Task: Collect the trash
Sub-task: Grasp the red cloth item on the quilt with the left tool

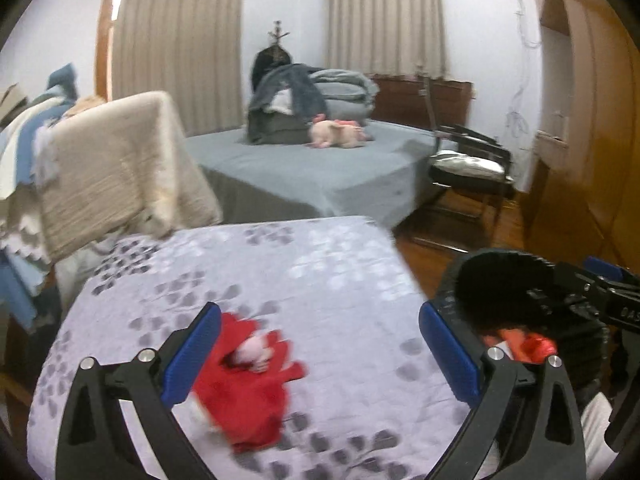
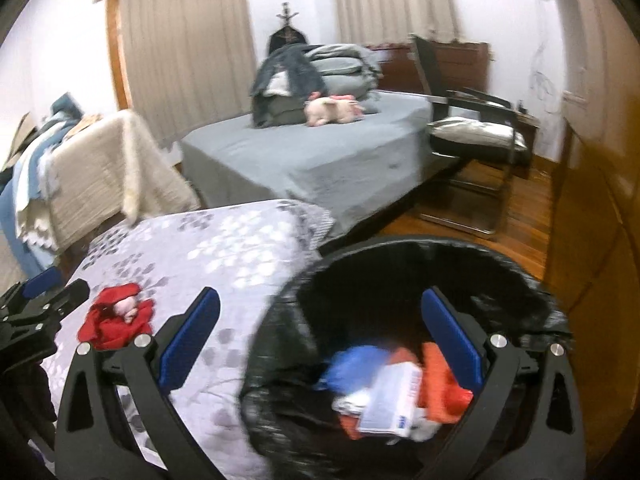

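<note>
A black-lined trash bin (image 2: 516,292) stands beside the patterned bed and holds blue, orange and white wrappers (image 2: 392,396). My right gripper (image 2: 320,344) hovers over its mouth, open and empty. On the leaf-print bedspread (image 1: 320,272) lies a red piece of cloth or wrapper with a pale pink lump on it (image 1: 248,380), also seen in the right wrist view (image 2: 116,320). My left gripper (image 1: 320,356) is open above the bedspread, the red thing just inside its left finger, untouched. The bin (image 1: 500,280) and the right gripper's body (image 1: 592,300) show at the right of the left wrist view.
A second bed with a grey sheet (image 1: 312,164) carries folded clothes (image 1: 304,96) and a pink plush pig (image 1: 340,132). A black chair (image 1: 468,168) stands on the wood floor by a wooden wardrobe (image 1: 592,160). Blankets are heaped at left (image 1: 112,168).
</note>
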Tool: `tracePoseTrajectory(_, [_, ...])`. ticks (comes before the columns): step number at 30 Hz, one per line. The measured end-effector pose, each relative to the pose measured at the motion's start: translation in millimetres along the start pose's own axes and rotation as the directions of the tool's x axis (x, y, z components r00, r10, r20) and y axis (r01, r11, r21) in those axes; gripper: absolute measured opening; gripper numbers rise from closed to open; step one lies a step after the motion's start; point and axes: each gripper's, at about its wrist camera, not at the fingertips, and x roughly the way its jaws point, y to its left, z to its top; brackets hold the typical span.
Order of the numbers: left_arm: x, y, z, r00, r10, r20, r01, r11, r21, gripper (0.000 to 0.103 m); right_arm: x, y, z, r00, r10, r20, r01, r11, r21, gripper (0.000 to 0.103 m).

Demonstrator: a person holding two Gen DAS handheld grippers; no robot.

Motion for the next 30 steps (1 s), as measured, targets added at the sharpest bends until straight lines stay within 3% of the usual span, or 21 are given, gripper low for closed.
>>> tracePoseTrajectory(7, [1.3,45.1,-16.6,0.996,0.085,-0.032,-0.086,0.995,-0.054,0.095,19.1,56.2,2.1,0.995,0.098,-0.008,-0.099,0.992,-0.072,0.098])
tracePoseTrajectory(14, [16.8,76.5,-33.0,0.989,0.122,-0.082,-0.13,0.987,-0.095,0.085,47.0,94.6,2.3,0.989,0.146,-0.018,-0.148,0.982,-0.119,0.098])
tracePoseTrajectory(26, [62.3,92.0,-45.0,0.982,0.075,-0.172,-0.101,0.984,-0.144,0.066,84.4,115.7,-5.3,0.987,0.149,-0.058,-0.155,0.978,-0.139,0.097])
tracePoseTrajectory(28, [68.0,93.0,-46.8,0.98,0.064,-0.188,-0.093,0.984,-0.151,0.056,86.8,118.4,-6.0,0.986,0.151,-0.062,-0.159,0.976,-0.146,0.097])
tracePoseTrajectory(30, [72.6,95.0,-48.5,0.978,0.047,-0.201,-0.081,0.983,-0.163,0.038,88.4,120.0,-6.7,0.986,0.154,-0.067,-0.162,0.975,-0.152,0.097])
